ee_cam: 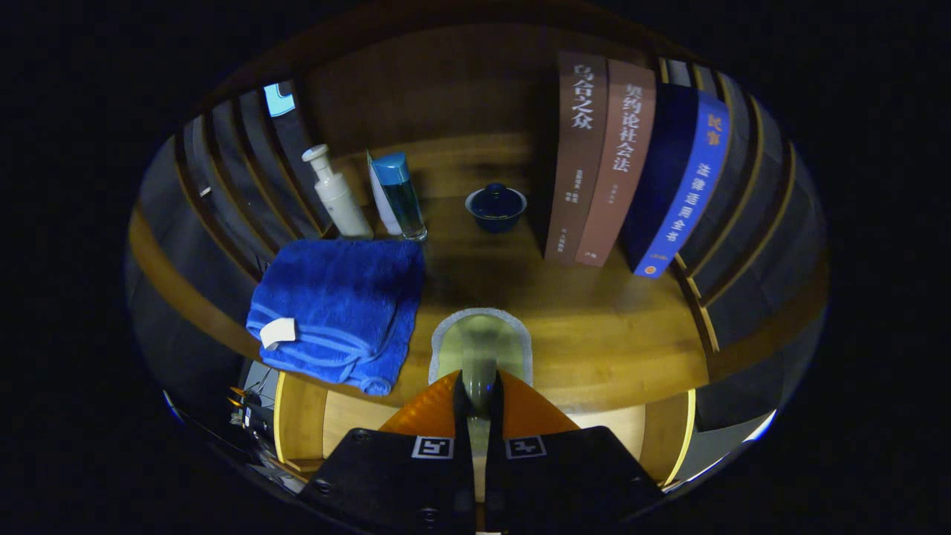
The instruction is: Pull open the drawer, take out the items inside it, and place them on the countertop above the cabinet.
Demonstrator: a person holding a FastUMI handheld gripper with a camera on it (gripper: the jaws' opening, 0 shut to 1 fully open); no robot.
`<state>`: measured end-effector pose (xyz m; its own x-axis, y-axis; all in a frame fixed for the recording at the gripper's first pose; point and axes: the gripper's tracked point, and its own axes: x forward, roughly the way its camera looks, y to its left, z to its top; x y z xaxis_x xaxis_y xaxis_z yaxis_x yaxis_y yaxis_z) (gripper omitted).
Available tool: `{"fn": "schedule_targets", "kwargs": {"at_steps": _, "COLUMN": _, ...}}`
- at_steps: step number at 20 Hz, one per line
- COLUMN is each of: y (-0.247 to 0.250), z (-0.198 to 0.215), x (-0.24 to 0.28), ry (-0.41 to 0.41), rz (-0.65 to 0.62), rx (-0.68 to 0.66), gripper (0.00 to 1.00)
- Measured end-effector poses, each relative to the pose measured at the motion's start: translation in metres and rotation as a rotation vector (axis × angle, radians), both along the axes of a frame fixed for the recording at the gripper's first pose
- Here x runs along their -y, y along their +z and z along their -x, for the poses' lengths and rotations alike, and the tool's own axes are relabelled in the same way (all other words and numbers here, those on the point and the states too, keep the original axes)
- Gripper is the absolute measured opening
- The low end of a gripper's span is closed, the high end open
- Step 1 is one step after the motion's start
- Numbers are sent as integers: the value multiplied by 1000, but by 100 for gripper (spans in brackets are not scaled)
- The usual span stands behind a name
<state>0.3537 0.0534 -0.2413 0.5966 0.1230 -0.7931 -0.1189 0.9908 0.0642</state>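
My gripper [479, 401] is shut on a flat olive-green pad with a pale grey rim [481, 343], pinched at its near end. The pad sticks out ahead of the fingers over the front part of the wooden countertop [609, 327]; whether it touches the wood I cannot tell. Below the fingers, the pulled-out drawer [349, 420] shows its light wooden inside. A folded blue towel [338, 305] lies on the countertop to the left of the pad, its corner hanging over the front edge.
Behind the towel stand a white pump bottle [338, 197], a white tube [380, 204] and a blue-capped bottle [401, 197]. A dark blue lidded cup [495, 206] sits further back. Upright books [594, 156] line the right. Slatted walls flank both sides.
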Motion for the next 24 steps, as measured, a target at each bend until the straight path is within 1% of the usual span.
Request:
{"fn": "schedule_targets", "kwargs": {"at_steps": 4, "y": -7, "z": -27, "x": -1, "ry": -4, "rz": 1, "rx": -5, "gripper": 10}}
{"fn": "schedule_targets", "kwargs": {"at_steps": 6, "y": -8, "z": -32, "x": -1, "ry": 5, "rz": 10, "rx": -12, "gripper": 12}}
{"fn": "schedule_targets", "kwargs": {"at_steps": 7, "y": -10, "z": -33, "x": -1, "ry": 8, "rz": 11, "rx": -14, "gripper": 16}}
{"fn": "schedule_targets", "kwargs": {"at_steps": 8, "y": -11, "z": -35, "x": 0, "ry": 8, "rz": 11, "rx": -11, "gripper": 18}}
{"fn": "schedule_targets", "kwargs": {"at_steps": 9, "y": -13, "z": -37, "x": 1, "ry": 6, "rz": 12, "rx": -7, "gripper": 24}}
{"fn": "schedule_targets", "kwargs": {"at_steps": 10, "y": -10, "z": -37, "x": 1, "ry": 2, "rz": 6, "rx": 1, "gripper": 24}}
{"fn": "schedule_targets", "kwargs": {"at_steps": 16, "y": 0, "z": -34, "x": 6, "ry": -21, "rz": -6, "rx": 44, "gripper": 100}}
{"fn": "schedule_targets", "kwargs": {"at_steps": 20, "y": 12, "z": -26, "x": 10, "ry": -24, "rz": -16, "rx": 128, "gripper": 100}}
{"fn": "schedule_targets", "kwargs": {"at_steps": 24, "y": 31, "z": -7, "x": 23, "ry": -38, "rz": -14, "rx": 294, "gripper": 100}}
